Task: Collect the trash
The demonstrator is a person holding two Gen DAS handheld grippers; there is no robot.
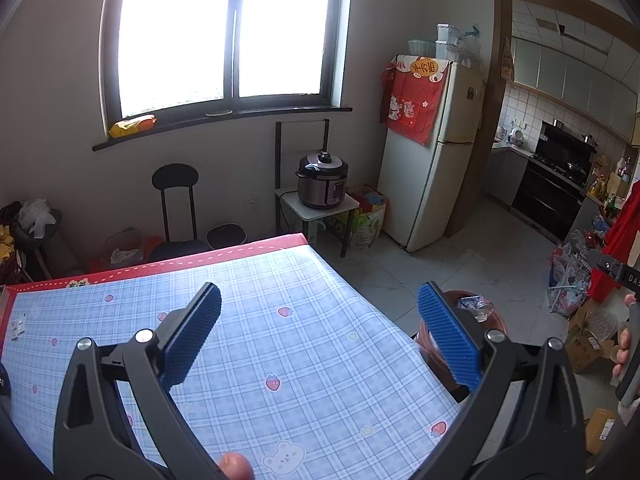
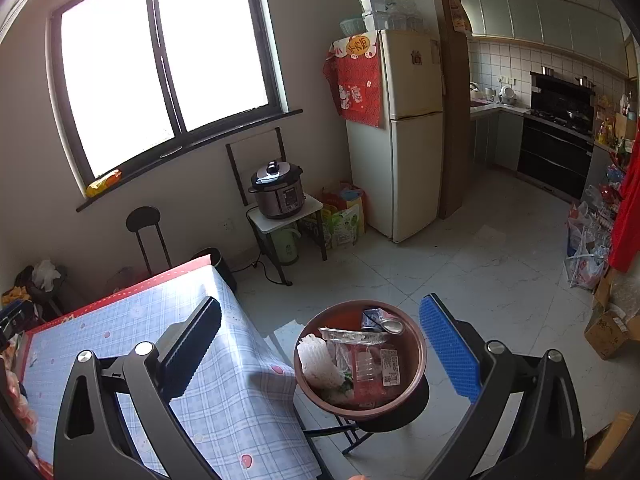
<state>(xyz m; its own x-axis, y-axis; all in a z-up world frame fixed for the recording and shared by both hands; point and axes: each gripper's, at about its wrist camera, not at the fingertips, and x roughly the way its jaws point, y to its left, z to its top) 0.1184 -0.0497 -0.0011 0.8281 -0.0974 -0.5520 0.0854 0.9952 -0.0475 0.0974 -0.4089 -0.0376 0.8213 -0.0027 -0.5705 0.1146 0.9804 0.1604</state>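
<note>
Tiled floor [image 2: 460,264] wide open past table [image 1: 280,344] edge, left gripper [image 1: 320,336] spread wide and empty above cloth, right gripper [image 2: 320,344] agape, empty, over trash [image 2: 360,360] in bowl [image 2: 416,364] beside table corner

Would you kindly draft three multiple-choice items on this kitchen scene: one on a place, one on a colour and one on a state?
1. Where does the brown bowl of trash stand?
A. on a stool beside the table
B. on the windowsill
C. on top of the fridge

2. What colour is the border of the tablecloth?
A. green
B. red
C. black

3. How do the jaws of the right gripper stand?
A. shut on a wrapper
B. shut on the bowl's rim
C. open, holding nothing

Answers:
1. A, the bowl rests on a dark stool by the table's edge.
2. B, a red strip runs along the far edge.
3. C, the fingers stand wide apart above the bowl, with nothing gripped.
</note>
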